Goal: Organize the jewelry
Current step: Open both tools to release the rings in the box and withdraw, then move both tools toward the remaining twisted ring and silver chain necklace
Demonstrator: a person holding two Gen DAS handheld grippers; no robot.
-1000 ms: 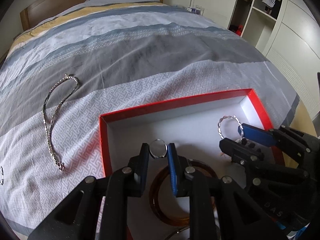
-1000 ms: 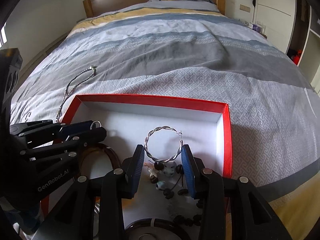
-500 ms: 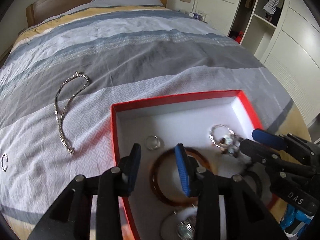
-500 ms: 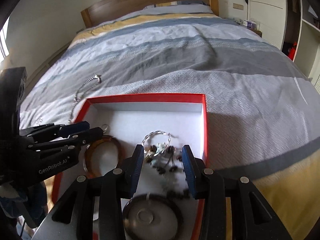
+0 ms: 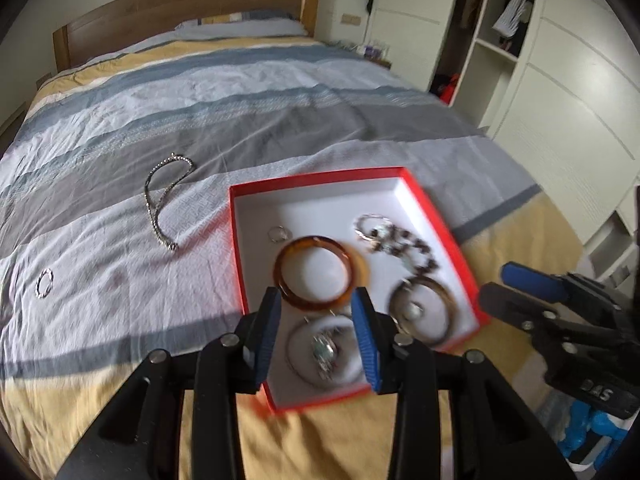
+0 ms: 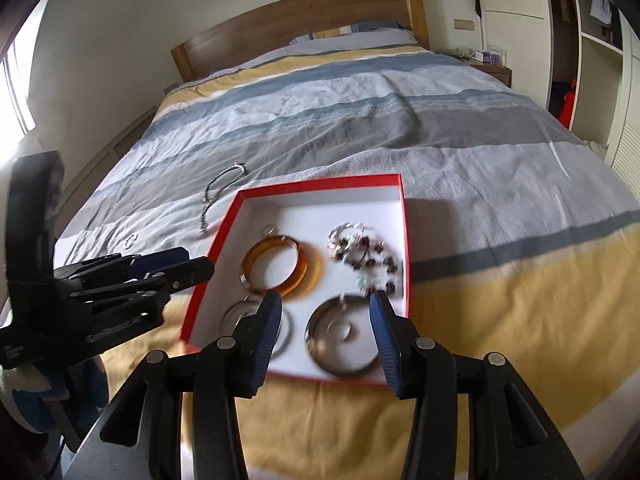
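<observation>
A red box (image 5: pixel 236 216) (image 6: pixel 320 182) with a white inside lies on the bed. It holds an amber bangle (image 5: pixel 320 240) (image 6: pixel 308 276), a small silver ring (image 5: pixel 279 234) (image 6: pixel 269 229), a twisted silver hoop (image 5: pixel 368 226), a beaded bracelet (image 5: pixel 416 248) (image 6: pixel 368 258), a dark bangle (image 5: pixel 436 292) (image 6: pixel 312 336) and a thin hoop (image 5: pixel 296 360). My left gripper (image 5: pixel 316 304) (image 6: pixel 198 262) hangs open above the box's near left side, holding nothing. My right gripper (image 6: pixel 326 304) (image 5: pixel 496 282) hovers over the near right side; its jaws are opening with nothing between them.
A silver chain (image 5: pixel 160 196) (image 6: pixel 218 196) and a small twisted ring (image 5: pixel 44 282) (image 6: pixel 131 239) lie on the striped bedcover left of the box. The wooden headboard (image 6: pixel 304 20) is at the far end, and white wardrobes (image 5: pixel 560 80) stand on the right.
The left gripper let go of the small silver ring and the right gripper let go of the twisted hoop. Both pieces now lie in the box. Both grippers drew back and up.
</observation>
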